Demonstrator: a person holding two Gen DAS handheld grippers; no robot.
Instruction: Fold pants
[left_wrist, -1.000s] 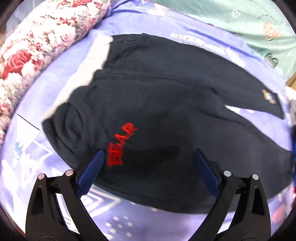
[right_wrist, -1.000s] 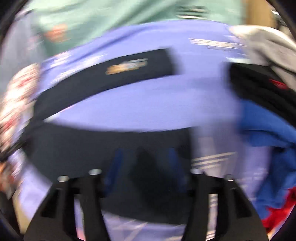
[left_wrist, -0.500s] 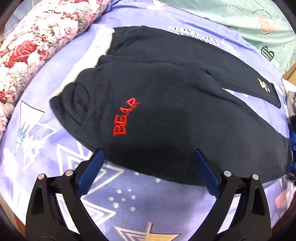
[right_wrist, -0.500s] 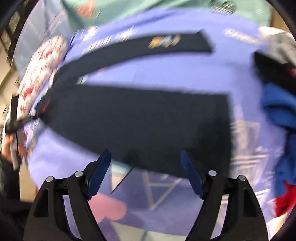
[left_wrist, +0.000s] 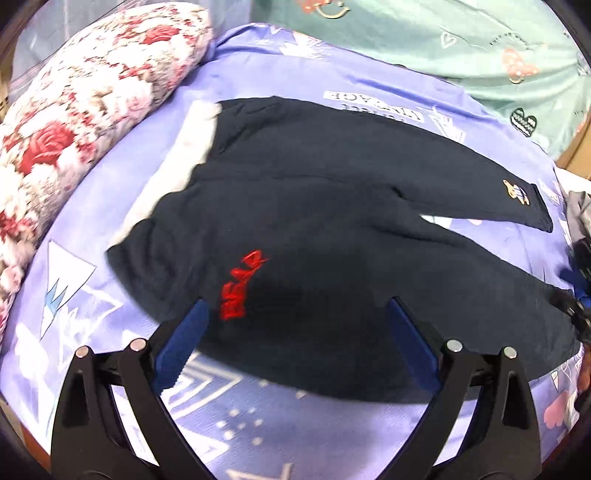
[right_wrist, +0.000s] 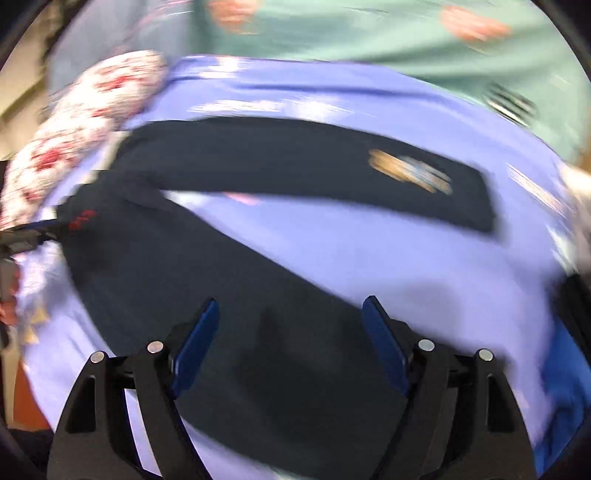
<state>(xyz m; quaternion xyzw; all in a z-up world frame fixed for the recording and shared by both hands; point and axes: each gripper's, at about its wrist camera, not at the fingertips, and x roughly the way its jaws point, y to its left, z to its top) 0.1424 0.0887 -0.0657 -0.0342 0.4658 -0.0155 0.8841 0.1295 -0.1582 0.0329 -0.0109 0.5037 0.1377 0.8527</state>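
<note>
Dark navy pants (left_wrist: 332, 221) lie spread flat on a lilac bedsheet (left_wrist: 110, 192), legs apart in a V, waist to the left. Red lettering (left_wrist: 240, 284) marks the near hip and a small gold emblem (left_wrist: 517, 192) sits near the far leg's cuff. My left gripper (left_wrist: 295, 314) hovers open over the near hip, nothing between its blue pads. In the blurred right wrist view the pants (right_wrist: 258, 314) fill the middle, and my right gripper (right_wrist: 290, 314) stands open above the near leg, holding nothing. The left gripper (right_wrist: 33, 232) shows at that view's left edge.
A red-and-white floral pillow (left_wrist: 74, 122) lies along the left. A mint-green blanket (left_wrist: 461, 48) covers the back. Dark and blue clothes (right_wrist: 569, 350) are piled at the right edge of the bed.
The right gripper's jaws widened from half closed over the near leg's cuff, and it swept sideways along the near leg. The left gripper's view shifted slightly over the hip.
</note>
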